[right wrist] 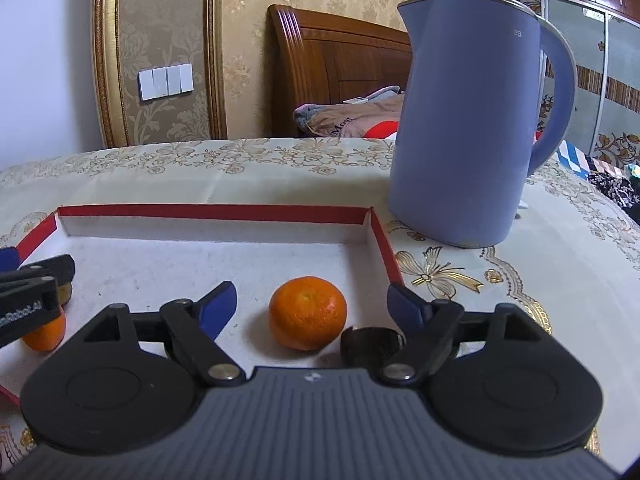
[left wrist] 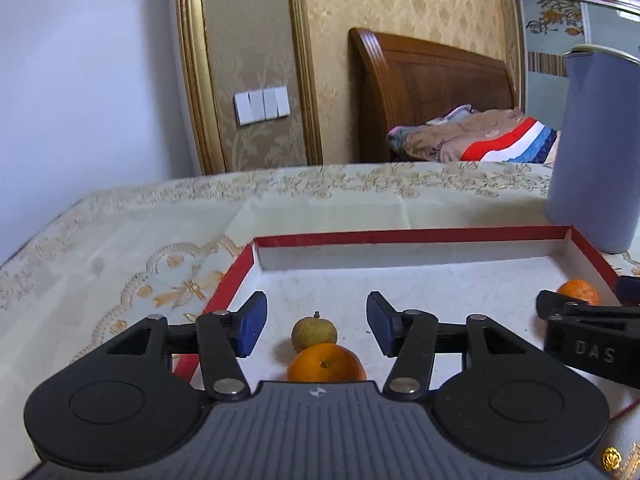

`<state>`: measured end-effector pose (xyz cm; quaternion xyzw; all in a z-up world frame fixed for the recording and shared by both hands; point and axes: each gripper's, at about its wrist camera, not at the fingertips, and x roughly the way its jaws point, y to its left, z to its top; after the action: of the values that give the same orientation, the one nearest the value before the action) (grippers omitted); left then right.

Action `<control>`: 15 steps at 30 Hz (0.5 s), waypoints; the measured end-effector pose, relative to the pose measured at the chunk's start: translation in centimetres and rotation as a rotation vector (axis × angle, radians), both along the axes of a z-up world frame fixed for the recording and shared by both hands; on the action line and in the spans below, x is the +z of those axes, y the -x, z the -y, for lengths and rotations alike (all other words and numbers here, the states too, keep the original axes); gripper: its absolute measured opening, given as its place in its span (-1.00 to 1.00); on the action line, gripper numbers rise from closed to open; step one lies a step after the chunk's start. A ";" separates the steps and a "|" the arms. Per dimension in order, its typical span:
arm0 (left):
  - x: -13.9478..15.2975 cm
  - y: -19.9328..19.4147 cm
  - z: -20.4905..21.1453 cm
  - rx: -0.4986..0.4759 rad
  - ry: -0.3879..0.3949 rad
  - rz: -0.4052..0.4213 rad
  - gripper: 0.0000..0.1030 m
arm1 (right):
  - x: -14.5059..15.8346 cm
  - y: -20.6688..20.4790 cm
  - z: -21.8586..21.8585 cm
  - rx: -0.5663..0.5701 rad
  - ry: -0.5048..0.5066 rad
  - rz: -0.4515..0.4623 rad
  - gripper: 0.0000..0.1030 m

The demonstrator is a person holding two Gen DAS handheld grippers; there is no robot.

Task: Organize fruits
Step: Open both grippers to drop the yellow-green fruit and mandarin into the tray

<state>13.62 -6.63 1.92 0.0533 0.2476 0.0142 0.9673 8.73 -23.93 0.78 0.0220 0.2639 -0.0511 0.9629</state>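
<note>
Your left gripper [left wrist: 316, 324] is spread, an orange [left wrist: 326, 363] and a greenish fruit [left wrist: 314, 331] lying free between its pads. Your right gripper [right wrist: 312, 312], likewise spread, flanks a mandarin [right wrist: 307, 312]. All rest inside the red-rimmed tray [right wrist: 216, 213]; placing appears finished.
</note>
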 end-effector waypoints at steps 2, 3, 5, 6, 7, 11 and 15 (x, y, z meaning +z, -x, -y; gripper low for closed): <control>0.1 0.7 0.2 0.000 -0.014 0.015 0.06 | 0.0 0.3 0.1 0.006 -0.014 0.004 0.75; 0.0 1.0 0.2 -0.003 -0.015 0.018 0.07 | 0.0 0.4 0.1 0.006 -0.018 0.006 0.76; 0.0 1.4 0.1 -0.011 -0.012 0.014 0.07 | 0.0 0.6 0.1 0.007 -0.017 0.012 0.79; 0.0 1.6 0.0 -0.013 -0.007 0.012 0.09 | 0.0 0.7 0.0 0.010 -0.016 0.016 0.81; 0.1 1.8 0.0 -0.014 -0.003 0.011 0.13 | 0.0 0.8 -0.1 0.011 -0.015 0.017 0.83; -0.2 2.1 -0.4 0.000 0.006 0.012 0.28 | 0.0 0.9 -0.1 0.013 -0.016 0.020 0.86; -0.2 2.5 -0.6 -0.001 0.015 0.006 0.28 | 0.0 1.2 0.0 0.017 -0.027 0.023 0.89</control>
<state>11.08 -6.03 1.70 0.0460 0.2445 0.0118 0.9685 7.53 -23.93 0.79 0.0336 0.2539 -0.0391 0.9659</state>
